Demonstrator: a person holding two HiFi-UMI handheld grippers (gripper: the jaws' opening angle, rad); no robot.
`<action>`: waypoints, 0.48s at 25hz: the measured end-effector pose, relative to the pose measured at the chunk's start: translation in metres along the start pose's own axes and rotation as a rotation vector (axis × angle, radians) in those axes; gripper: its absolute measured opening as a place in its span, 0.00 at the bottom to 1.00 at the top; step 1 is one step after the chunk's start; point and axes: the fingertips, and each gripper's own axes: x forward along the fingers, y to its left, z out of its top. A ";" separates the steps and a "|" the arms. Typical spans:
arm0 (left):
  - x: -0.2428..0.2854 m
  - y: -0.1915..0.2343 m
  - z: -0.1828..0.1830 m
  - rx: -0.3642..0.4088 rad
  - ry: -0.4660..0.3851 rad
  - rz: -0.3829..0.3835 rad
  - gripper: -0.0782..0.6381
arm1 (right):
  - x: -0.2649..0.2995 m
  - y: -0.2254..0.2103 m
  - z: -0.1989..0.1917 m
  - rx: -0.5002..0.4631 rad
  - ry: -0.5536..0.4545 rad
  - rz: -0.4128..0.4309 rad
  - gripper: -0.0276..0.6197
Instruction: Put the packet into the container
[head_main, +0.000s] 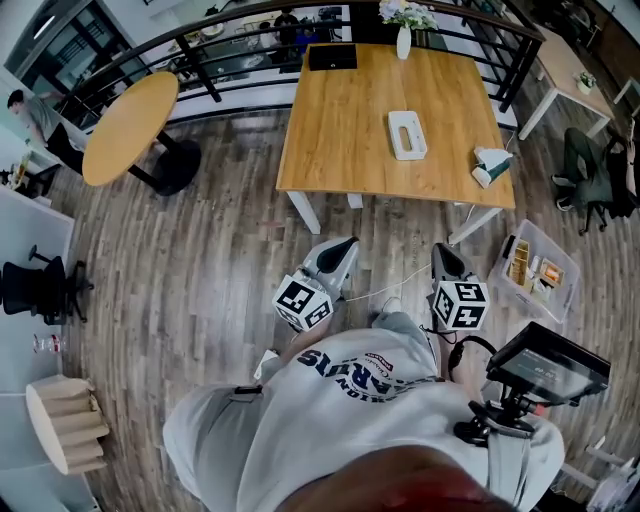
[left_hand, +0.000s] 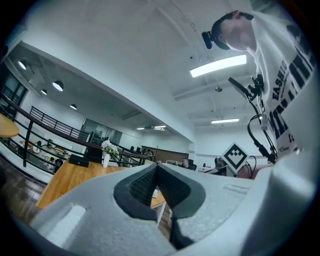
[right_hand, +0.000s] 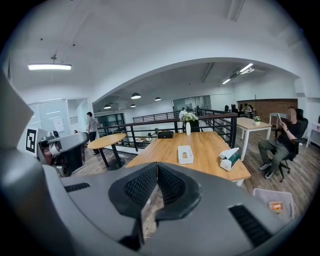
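Wooden table (head_main: 350, 130) bears teal-white packet (head_main: 491, 166), its label unreadable

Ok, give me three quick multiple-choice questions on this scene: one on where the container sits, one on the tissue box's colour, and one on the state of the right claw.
1. Where is the clear container?
A. on the round table
B. on the floor beside the wooden table
C. on the wooden table

2. What colour is the tissue box?
A. red
B. black
C. white

3. How is the right claw?
A. shut and empty
B. wide open
C. shut on the packet

Answers: B, it stands on the floorboards just right of the table; C, it shows white against the tabletop; A, its jaws meet with nothing between them.
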 end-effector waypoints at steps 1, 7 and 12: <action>0.009 0.003 -0.001 0.003 0.006 0.009 0.10 | 0.005 -0.007 0.001 0.010 0.001 0.007 0.06; 0.082 0.018 -0.014 0.004 0.050 0.046 0.10 | 0.043 -0.070 0.008 0.060 0.015 0.035 0.06; 0.128 0.015 -0.011 0.023 0.067 0.066 0.10 | 0.063 -0.112 0.018 0.078 -0.001 0.056 0.06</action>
